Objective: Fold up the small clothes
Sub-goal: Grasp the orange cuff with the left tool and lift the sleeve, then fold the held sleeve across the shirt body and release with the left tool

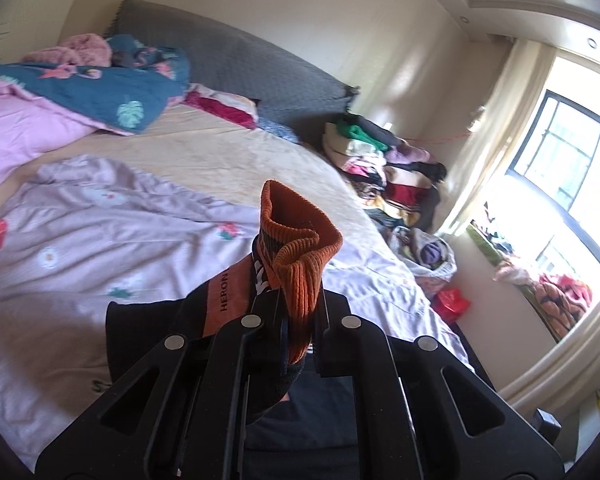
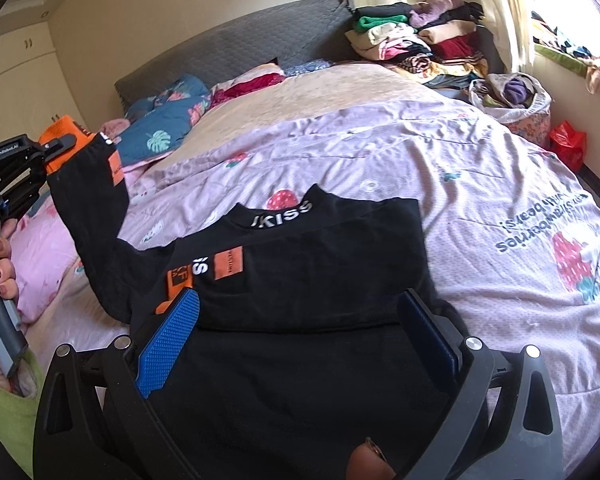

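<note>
Right, we're over a wide bed (image 2: 380,92) with a peach sheet, a lilac strawberry-print duvet (image 2: 440,184) rumpled across the near half, and a grey quilted headboard (image 2: 236,36) against a cream wall; a teal leaf-print blanket (image 2: 168,128) is bunched by the pillows, a tall pile of folded clothes (image 2: 424,44) sits at the far corner, a red bag (image 2: 567,144) lies on the floor below it, and sun floods in through the window (image 1: 560,152). On the duvet lies the black top (image 2: 312,272), chest up, white "KISS" lettering on the collar and orange patches on the front, its body spread flat near the bed's edge. One long sleeve (image 2: 88,208) is lifted up and away to the side, stretched taut, ending in a ribbed orange cuff (image 1: 300,248). The left gripper (image 1: 296,320) is clamped tight on that cuff, the rib poking out above the fingers. The right gripper (image 2: 300,336) hovers low over the top's lower half with its blue pads (image 2: 172,336) spread wide, gripping nothing
</note>
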A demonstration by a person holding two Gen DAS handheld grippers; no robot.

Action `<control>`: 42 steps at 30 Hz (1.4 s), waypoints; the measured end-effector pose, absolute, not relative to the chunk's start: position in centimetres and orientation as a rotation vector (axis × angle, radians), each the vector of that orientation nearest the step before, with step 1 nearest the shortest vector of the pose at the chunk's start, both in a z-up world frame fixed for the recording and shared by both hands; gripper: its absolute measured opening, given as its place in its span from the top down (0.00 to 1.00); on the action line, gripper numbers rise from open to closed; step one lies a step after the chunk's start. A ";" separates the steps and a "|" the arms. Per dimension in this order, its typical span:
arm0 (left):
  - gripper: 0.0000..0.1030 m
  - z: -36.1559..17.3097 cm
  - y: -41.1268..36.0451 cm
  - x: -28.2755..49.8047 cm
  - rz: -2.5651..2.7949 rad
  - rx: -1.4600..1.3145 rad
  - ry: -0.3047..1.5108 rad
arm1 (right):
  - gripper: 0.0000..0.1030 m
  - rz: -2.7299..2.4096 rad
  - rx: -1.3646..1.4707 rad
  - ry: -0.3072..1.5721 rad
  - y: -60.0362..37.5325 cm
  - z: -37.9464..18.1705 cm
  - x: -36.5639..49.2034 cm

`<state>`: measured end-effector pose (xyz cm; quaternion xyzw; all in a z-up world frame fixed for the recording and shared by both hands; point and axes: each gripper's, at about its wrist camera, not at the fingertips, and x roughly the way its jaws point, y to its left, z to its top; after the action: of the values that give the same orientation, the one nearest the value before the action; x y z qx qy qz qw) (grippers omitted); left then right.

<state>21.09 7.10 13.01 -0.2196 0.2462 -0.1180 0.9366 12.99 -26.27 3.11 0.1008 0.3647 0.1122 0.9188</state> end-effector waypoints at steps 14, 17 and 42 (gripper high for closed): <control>0.97 6.8 -2.0 22.3 -0.399 -0.349 0.678 | 0.04 0.145 0.272 0.745 -31.2 2.5 12.8; 0.97 4.5 -3.5 22.4 -0.423 -0.329 0.734 | 0.04 0.125 0.287 0.751 -31.9 2.3 12.8; 0.26 -1.8 -3.8 21.5 -0.537 -0.355 0.982 | 0.04 0.064 0.342 0.865 -33.4 -1.7 15.3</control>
<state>21.52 -3.76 -1.82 -0.1675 0.4631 -0.2535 0.8326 15.31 -33.39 -1.67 0.1651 0.4170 0.0308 0.8933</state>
